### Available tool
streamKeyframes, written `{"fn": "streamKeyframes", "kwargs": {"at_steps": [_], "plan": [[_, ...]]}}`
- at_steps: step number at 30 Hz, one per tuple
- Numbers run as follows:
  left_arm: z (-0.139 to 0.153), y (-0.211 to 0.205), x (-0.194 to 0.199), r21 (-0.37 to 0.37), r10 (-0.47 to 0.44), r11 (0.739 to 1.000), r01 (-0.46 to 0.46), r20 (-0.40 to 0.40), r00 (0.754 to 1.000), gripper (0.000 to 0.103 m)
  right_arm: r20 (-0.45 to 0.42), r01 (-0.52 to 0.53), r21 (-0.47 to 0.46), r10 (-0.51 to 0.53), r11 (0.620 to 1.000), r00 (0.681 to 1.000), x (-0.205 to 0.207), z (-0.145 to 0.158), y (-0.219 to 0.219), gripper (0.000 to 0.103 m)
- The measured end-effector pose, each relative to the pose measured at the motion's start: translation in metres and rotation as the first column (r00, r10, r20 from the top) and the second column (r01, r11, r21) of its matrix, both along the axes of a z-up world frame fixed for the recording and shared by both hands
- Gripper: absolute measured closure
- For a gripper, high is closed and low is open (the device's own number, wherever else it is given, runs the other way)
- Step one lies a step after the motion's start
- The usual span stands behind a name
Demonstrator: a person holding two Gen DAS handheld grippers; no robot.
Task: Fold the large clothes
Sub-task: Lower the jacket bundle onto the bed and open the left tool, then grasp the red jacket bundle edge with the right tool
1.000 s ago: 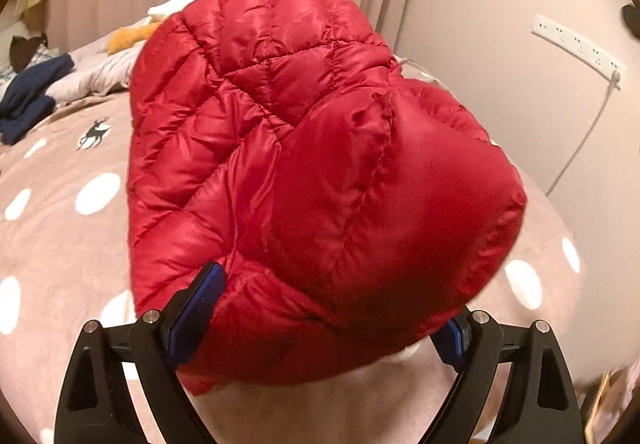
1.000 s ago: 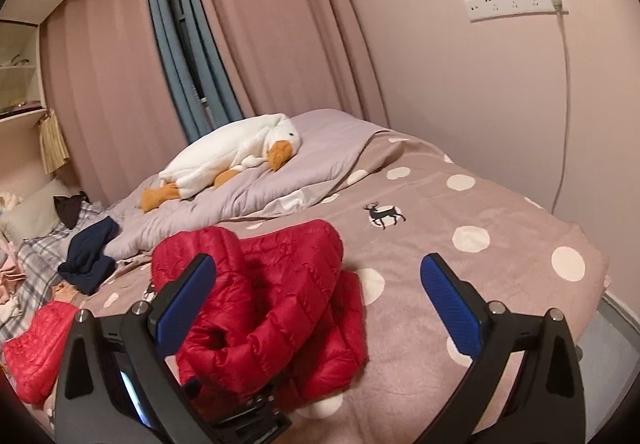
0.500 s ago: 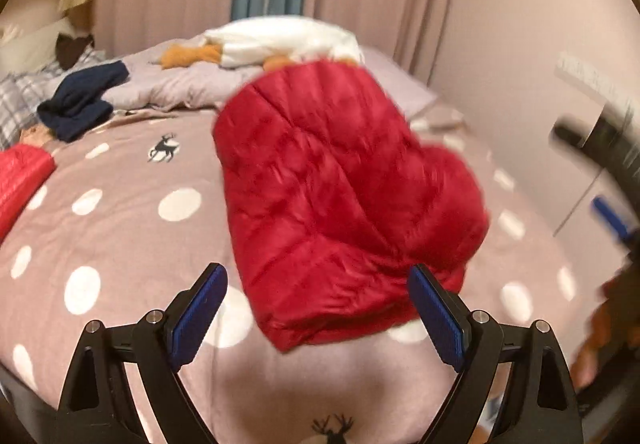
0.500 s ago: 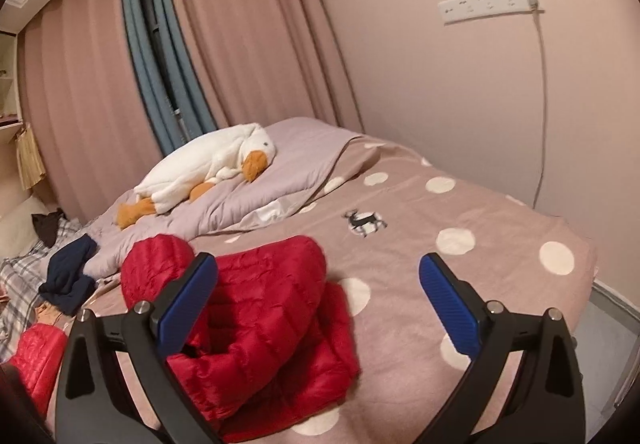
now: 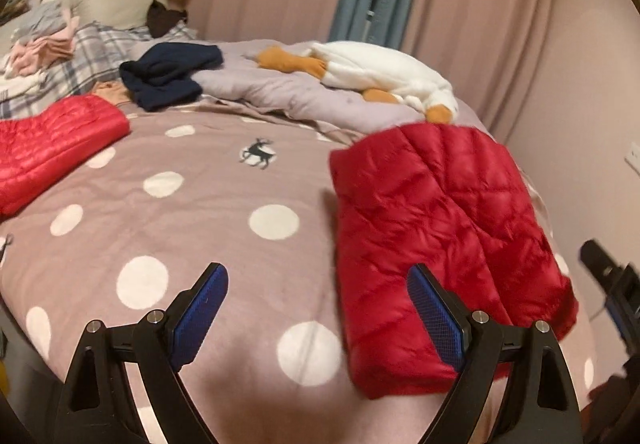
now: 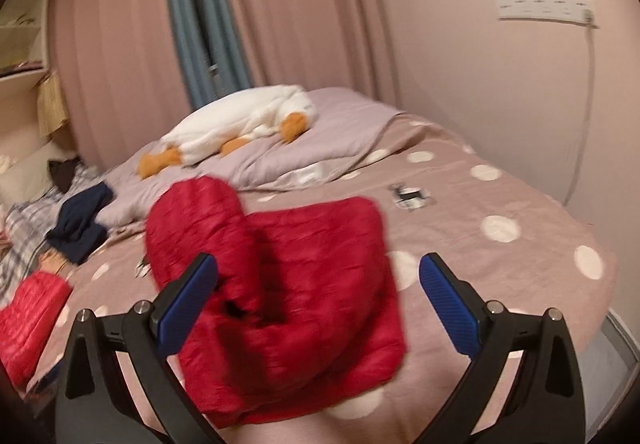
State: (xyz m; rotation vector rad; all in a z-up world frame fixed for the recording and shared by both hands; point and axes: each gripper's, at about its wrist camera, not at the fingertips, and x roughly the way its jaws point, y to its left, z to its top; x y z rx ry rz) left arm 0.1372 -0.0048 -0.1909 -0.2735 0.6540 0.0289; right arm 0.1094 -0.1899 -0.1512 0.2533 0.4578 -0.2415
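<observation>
step: fold judged complete | red down jacket (image 5: 440, 236) lay folded on polka-dot bedspread (image 5: 200, 211) | left gripper (image 5: 318, 308) and right gripper (image 6: 318, 294) spread, empty | next: press flat or fetch second red jacket (image 5: 52, 147)

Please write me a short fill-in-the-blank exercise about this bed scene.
1. The folded red down jacket lies on a bedspread patterned with white ____.
2. Both the left claw and the right claw are ____.
3. The white plush goose has ____ feet.

Missing words: dots; open; orange
</observation>
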Motion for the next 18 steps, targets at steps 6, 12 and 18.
{"fn": "streamKeyframes", "kwargs": {"at_steps": [6,12,18], "plan": [[-0.012,0.02,0.016,0.006,0.055,0.998,-0.055,-0.041,0.998,0.012,-0.169,-0.025,-0.115,0.005,0.993,0.986,0.036,-0.032,0.016,0.055],[-0.015,0.027,0.023,-0.037,0.081,0.996,-0.083,-0.038,0.996,0.012,-0.338,0.086,-0.095,-0.113,0.992,0.934,0.048,-0.076,-0.029,0.07],[-0.035,0.0,0.046,0.001,0.036,0.999,-0.036,-0.046,0.998,0.012,-0.379,0.144,-0.1,-0.171,0.985,0.909,0.039,-0.088,-0.058,0.07]]}}
